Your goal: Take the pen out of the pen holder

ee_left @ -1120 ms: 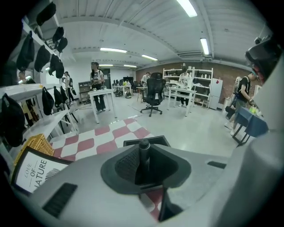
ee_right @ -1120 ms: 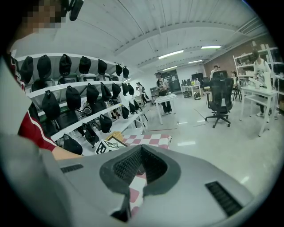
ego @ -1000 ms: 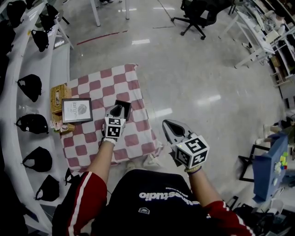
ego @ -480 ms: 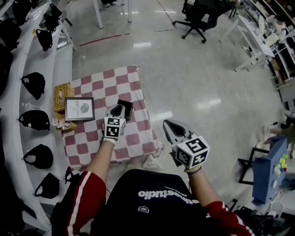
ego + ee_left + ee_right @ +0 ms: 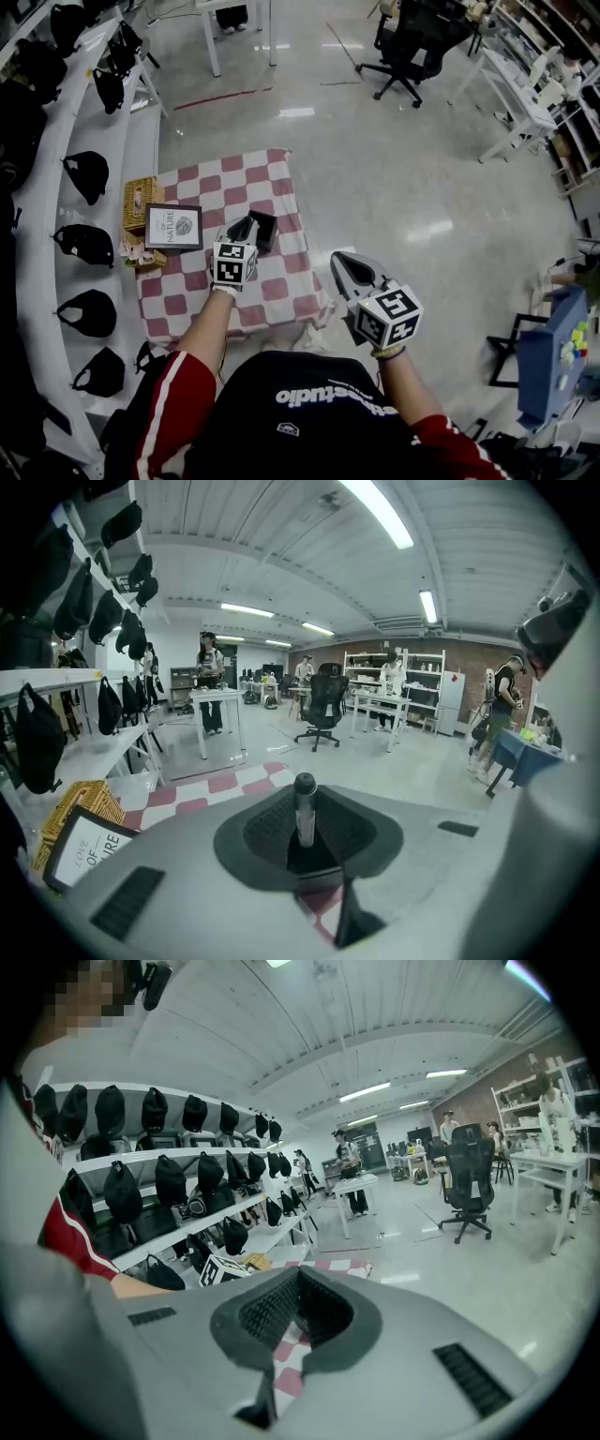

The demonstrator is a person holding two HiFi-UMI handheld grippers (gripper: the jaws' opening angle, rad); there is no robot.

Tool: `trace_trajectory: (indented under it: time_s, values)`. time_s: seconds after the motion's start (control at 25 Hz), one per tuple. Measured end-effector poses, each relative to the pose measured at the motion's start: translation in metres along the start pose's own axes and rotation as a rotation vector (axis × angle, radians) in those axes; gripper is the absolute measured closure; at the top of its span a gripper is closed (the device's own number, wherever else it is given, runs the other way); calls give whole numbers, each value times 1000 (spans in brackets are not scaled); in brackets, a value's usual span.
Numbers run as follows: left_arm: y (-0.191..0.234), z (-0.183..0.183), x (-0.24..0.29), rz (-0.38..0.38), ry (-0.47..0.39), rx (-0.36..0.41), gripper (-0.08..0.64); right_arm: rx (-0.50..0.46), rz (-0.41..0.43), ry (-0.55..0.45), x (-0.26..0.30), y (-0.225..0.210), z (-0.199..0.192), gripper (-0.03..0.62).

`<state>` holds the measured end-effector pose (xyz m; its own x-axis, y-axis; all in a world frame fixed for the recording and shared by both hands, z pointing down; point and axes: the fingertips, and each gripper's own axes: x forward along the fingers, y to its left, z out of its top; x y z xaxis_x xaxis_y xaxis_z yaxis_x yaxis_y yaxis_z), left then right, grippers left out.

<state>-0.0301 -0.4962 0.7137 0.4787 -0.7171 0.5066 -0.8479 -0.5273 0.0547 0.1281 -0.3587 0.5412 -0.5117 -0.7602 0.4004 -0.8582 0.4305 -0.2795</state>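
In the head view my left gripper (image 5: 245, 226) hovers over the red-and-white checkered table (image 5: 281, 291), right beside the black pen holder (image 5: 263, 229). In the left gripper view the left gripper (image 5: 305, 844) is shut on a pen (image 5: 305, 810). The pen has a pale barrel and a black cap and stands upright between the dark pads. My right gripper (image 5: 341, 265) hangs off the table's right edge above the floor. Its jaws are shut with nothing in them, and in the right gripper view (image 5: 292, 1327) only checkered cloth shows through their hollow.
A framed picture (image 5: 173, 226) and a wicker basket (image 5: 142, 194) stand on the table's left side. White shelves with black bags (image 5: 87, 175) run along the left. An office chair (image 5: 411, 37) and desks stand at the back, and a blue stand (image 5: 544, 361) is at the right.
Both grippers have risen a little. The left one stays shut on the pen beside the holder. The head view has shifted, so the table sits lower in the picture.
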Motion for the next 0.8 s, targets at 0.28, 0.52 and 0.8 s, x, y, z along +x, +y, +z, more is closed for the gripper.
trace_trajectory:
  time_s: [0.28, 0.52, 0.8]
  values:
    - [-11, 24, -17, -15, -46, 7, 491, 4, -5, -36, -19, 7, 7, 591]
    - [-7, 49, -40, -11, -104, -3, 491, -21, 1, -51, -26, 21, 13, 591]
    - [5, 73, -85, -9, -166, -22, 491, -61, -8, -76, -35, 36, 24, 591]
